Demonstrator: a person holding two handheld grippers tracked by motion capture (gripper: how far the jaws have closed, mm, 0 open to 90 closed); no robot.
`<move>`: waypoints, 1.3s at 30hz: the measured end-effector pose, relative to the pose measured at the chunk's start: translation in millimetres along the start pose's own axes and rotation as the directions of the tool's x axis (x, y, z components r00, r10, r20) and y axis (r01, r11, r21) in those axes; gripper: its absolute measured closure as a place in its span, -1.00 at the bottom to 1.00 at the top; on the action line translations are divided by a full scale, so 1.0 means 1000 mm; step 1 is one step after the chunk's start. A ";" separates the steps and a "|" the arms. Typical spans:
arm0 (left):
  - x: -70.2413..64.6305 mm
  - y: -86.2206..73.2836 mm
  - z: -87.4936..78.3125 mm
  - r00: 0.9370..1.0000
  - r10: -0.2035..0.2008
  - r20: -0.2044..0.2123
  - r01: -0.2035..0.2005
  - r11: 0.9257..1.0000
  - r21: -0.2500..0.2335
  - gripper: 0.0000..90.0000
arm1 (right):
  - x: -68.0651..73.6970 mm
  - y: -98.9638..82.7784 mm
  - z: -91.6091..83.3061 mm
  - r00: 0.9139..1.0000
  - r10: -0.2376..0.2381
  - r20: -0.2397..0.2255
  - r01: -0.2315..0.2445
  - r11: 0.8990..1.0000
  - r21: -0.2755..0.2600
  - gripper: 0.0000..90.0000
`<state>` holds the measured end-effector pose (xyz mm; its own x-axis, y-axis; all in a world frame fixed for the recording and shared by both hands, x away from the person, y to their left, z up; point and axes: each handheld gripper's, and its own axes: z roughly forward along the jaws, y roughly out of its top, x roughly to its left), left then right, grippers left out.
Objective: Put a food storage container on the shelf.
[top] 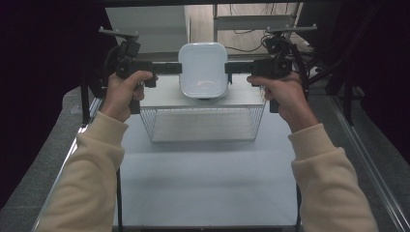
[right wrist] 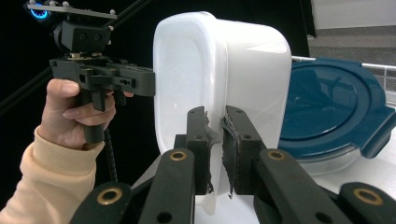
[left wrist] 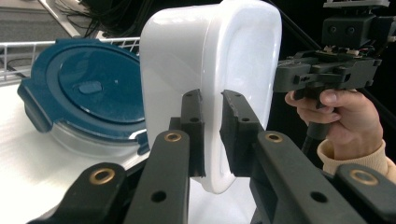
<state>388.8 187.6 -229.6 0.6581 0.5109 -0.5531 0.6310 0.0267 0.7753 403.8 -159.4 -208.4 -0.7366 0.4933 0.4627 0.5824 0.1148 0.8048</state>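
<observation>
White rounded-rectangular plastic container (top: 203, 70) upper centre of high view, held upside down between both tools above the wire basket (top: 203, 123). Left tool (left wrist: 212, 135) clamped on its rim at one side, right tool (right wrist: 215, 149) clamped on the opposite rim. Round blue-lidded glass container (left wrist: 88, 98) sits behind, on the white shelf (left wrist: 28, 163).

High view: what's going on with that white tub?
A person holds the white tub up between two hand-held grippers, one on each side. The left gripper and the right gripper are each shut on its rim. It hangs above the white shelf over a wire basket. A round container with a blue lid sits on the shelf behind it.
</observation>
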 end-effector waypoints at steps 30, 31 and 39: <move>0.049 0.040 0.022 0.986 -0.166 -0.036 0.168 0.984 0.056 0.77 | -0.050 0.036 0.034 0.980 0.200 0.001 -0.199 0.978 0.053 0.78; 0.050 0.040 0.023 0.985 -0.170 -0.037 0.172 0.983 0.058 0.77 | -0.052 0.036 0.034 0.979 0.206 0.003 -0.206 0.977 0.058 0.78; 0.065 0.046 0.035 0.974 -0.224 -0.038 0.226 0.972 0.063 0.76 | -0.069 0.037 0.042 0.961 0.278 0.007 -0.278 0.959 0.057 0.74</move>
<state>474.6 191.8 -240.4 0.4839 0.5241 -0.7008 0.7881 0.0871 0.6093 490.2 -153.3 -226.4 -0.5436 0.5118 0.6653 0.7825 0.0221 0.6223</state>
